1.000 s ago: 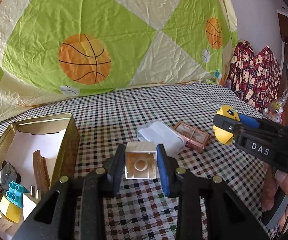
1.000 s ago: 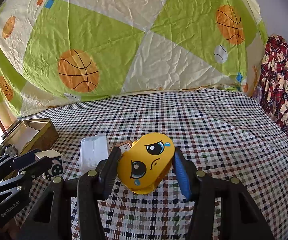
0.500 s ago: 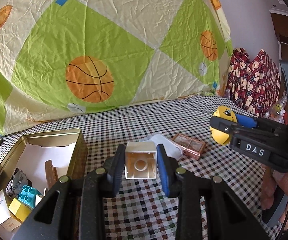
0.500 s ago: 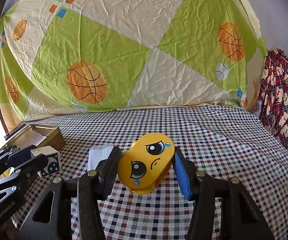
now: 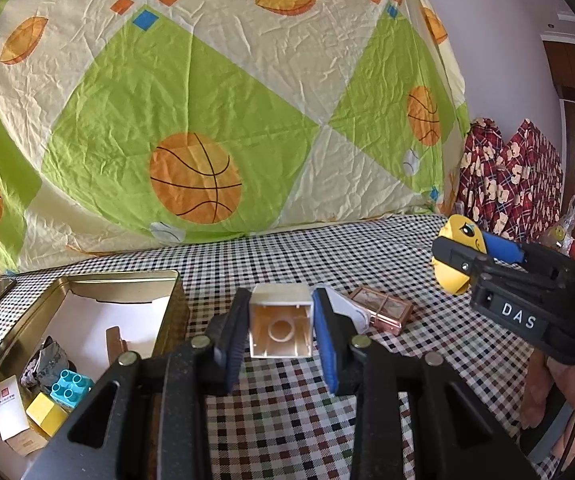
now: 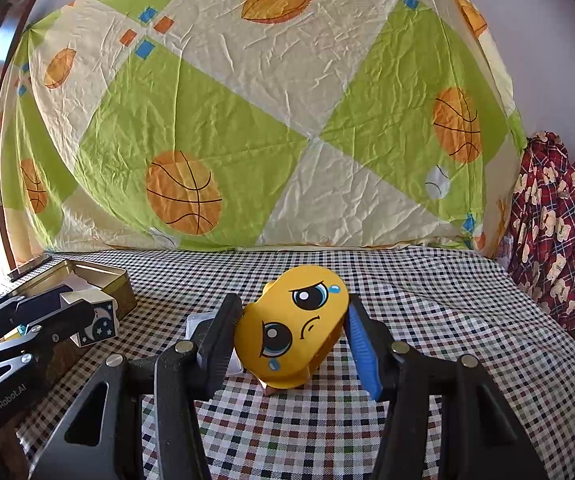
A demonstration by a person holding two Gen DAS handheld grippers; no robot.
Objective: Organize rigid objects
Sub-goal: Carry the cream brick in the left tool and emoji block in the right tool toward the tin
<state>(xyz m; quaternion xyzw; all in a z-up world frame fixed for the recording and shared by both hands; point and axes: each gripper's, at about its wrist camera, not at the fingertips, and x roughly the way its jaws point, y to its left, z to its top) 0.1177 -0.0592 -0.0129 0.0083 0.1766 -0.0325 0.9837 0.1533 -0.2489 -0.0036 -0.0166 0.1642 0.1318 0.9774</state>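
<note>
The left tongs (image 5: 280,330) are clamped on a cream hollow plastic building block (image 5: 280,327), held above the checked worktop (image 5: 427,360) just right of the open gold metal tin (image 5: 169,312). The right tongs (image 6: 292,338) grip a yellow plastic crying-face toy (image 6: 293,330) near mid-worktop. The toy's curved sides could slip from the flat pads. The tin's raised rim could catch the block. The tin's near end is crowded; its far end is bare.
</note>
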